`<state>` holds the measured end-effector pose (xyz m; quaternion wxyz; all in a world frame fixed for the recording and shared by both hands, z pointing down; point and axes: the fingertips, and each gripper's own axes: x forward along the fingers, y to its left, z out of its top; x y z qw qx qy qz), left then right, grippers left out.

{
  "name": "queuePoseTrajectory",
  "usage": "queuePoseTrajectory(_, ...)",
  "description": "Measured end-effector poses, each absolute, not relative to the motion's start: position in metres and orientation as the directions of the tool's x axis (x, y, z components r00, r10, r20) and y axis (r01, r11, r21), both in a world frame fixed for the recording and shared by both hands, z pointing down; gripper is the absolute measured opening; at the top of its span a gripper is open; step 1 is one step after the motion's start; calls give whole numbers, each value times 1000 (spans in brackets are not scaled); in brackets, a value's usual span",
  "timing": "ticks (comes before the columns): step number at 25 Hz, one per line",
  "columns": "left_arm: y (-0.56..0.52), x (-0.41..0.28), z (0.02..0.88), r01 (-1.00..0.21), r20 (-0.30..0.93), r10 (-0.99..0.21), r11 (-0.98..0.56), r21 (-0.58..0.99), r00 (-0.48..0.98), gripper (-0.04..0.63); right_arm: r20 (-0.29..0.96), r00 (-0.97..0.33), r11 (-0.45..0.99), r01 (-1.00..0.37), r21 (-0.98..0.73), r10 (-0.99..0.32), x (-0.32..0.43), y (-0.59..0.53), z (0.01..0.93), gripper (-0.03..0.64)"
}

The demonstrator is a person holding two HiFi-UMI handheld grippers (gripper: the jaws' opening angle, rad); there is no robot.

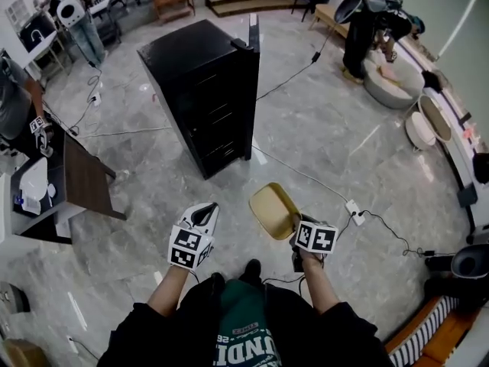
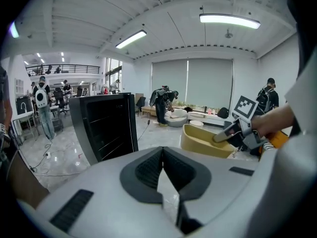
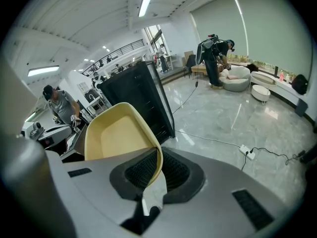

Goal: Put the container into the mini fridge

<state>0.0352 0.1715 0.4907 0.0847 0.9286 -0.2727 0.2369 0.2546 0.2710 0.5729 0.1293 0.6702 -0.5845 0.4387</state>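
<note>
Floor [image 1: 328, 128]: grey marble, glossy, with cables running across it.
Fridge [image 1: 202, 90]: black, standing on the floor ahead of the person; its door [image 1: 253, 40] is swung open at the right side, and shelves show in the dark inside. It also shows in the left gripper view [image 2: 106, 125] and the right gripper view [image 3: 143, 100].
Table [image 1: 84, 178]: dark brown top, at the left, apart from the fridge.
Container [image 1: 273, 209]: pale yellow, empty, held tilted in the air with its hollow facing up; bare floor lies between it and the fridge, so it is not inside. The left gripper view sees it from the side [image 2: 205, 140].
Right gripper [image 1: 295, 223]: jaws clamped on the container's near wall [image 3: 116, 133], one pad inside, one outside [image 3: 157, 163].
Left gripper [image 1: 205, 214]: jaw tips pressed together with nothing between them [image 2: 163, 152]; it hangs just left of the container, not touching it.
Power strip [image 1: 354, 211]: white, on the floor right of the container.
</note>
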Motion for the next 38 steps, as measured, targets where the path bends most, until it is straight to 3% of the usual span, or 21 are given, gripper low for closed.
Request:
queuePoseTrajectory(15, 147, 34, 502, -604, 507, -505, -796, 38, 698, 14, 750, -142, -229, -901, -369, -646, 253, 224, 594, 48)
queuePoseTrajectory(38, -30, -8, 523, -483, 508, -376, -871, 91, 775, 12, 770, -57, -325, -884, -335, -636, 184, 51, 594, 48)
